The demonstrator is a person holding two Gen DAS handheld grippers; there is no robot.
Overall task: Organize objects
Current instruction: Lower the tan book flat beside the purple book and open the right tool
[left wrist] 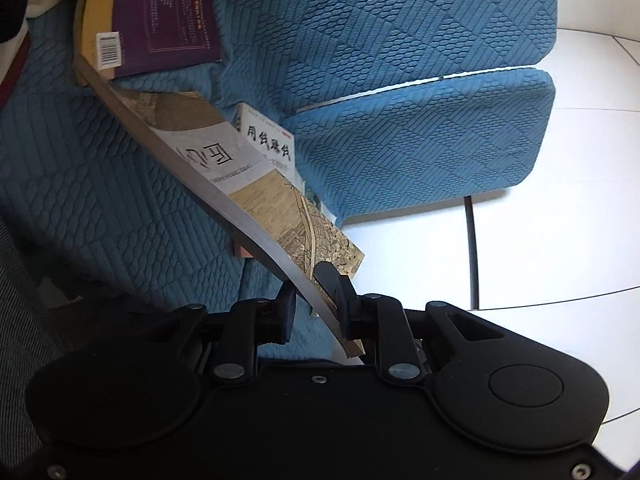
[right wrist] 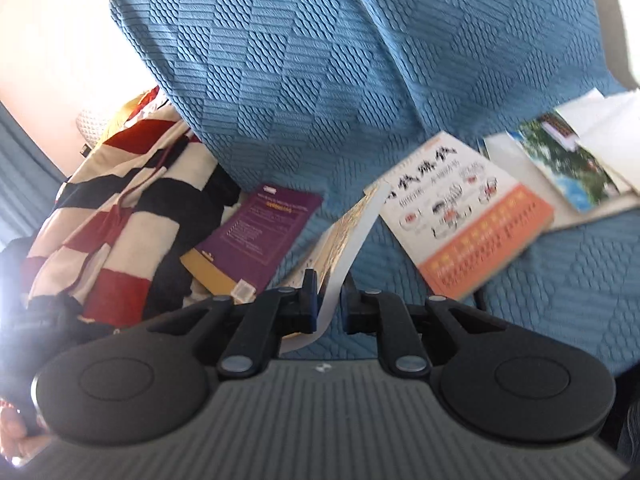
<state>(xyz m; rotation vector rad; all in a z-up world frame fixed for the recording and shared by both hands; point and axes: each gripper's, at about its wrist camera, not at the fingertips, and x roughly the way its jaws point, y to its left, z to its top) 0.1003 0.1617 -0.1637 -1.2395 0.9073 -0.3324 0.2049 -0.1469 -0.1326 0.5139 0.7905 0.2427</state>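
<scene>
My left gripper [left wrist: 316, 300] is shut on the corner of a tan map-cover book [left wrist: 240, 184] and holds it tilted above the blue sofa seat [left wrist: 100, 200]. The same book [right wrist: 348, 228] shows edge-on in the right wrist view, and my right gripper [right wrist: 326, 300] is shut on its opposite edge. A purple book [left wrist: 168, 16] [right wrist: 260, 232] lies on the seat behind. A white and orange book [left wrist: 268, 144] [right wrist: 468, 220] lies partly under the held book.
A striped red, white and black garment [right wrist: 112, 232] is heaped at the left of the sofa. More books and papers [right wrist: 560, 164] lie at the right. The blue backrest [right wrist: 340, 60] rises behind. White tiled floor [left wrist: 560, 240] lies beyond the seat edge.
</scene>
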